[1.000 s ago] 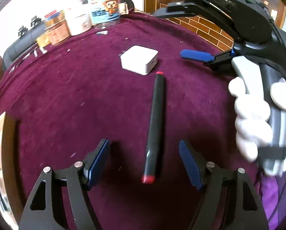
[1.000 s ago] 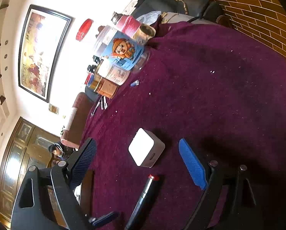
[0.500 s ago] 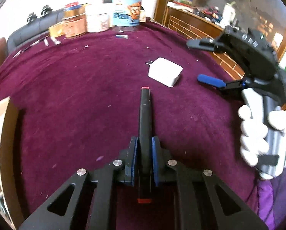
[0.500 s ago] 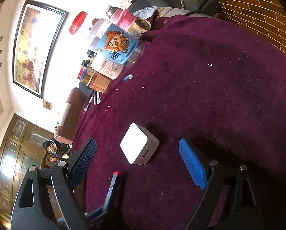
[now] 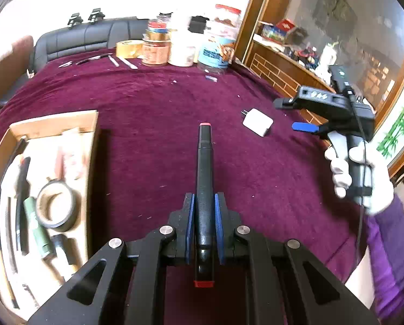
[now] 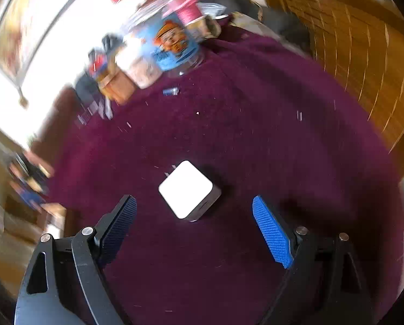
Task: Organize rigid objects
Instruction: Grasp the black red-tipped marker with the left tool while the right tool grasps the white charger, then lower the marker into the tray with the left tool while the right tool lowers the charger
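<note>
Blue-padded fingers (image 5: 191,224) of the left gripper (image 5: 204,224) were clamped on a black marker (image 5: 204,178), clear of the maroon cloth (image 5: 147,124).
From the right wrist, the right gripper (image 6: 195,230) stood wide apart, holding nothing, a white charger (image 6: 187,189) on the cloth just beyond its pads.

Right gripper (image 6: 193,227) jaws stand wide apart above the maroon bench (image 6: 269,140). A white charger (image 6: 187,189) lies flat on the cloth between and just ahead of the jaws, untouched, prongs pointing away. Jars (image 6: 172,46) cluster at the far edge. View blurred.
</note>
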A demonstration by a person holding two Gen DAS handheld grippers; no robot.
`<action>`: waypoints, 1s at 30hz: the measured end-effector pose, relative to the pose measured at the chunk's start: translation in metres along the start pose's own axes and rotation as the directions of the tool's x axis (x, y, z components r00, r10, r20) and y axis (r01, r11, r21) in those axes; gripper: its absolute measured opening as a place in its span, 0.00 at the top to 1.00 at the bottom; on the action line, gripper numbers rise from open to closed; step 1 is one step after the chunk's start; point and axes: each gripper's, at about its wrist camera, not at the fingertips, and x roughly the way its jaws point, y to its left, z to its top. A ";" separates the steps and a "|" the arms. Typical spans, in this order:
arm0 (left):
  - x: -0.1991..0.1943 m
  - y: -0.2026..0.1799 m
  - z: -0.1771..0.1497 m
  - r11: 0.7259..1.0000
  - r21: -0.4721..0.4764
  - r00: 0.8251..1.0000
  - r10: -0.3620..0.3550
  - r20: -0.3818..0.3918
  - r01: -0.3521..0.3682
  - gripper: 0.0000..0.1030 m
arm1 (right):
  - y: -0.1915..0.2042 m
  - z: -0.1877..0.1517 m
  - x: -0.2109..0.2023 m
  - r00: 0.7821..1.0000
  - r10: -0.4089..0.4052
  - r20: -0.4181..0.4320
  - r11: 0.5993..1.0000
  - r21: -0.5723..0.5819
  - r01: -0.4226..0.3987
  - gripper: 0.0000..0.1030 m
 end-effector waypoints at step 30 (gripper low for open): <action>-0.066 0.164 -0.069 0.906 -0.384 0.981 0.196 0.009 -0.178 0.89 | 0.076 -0.032 -0.007 0.999 -0.044 0.000 0.957 -0.286 0.042 0.53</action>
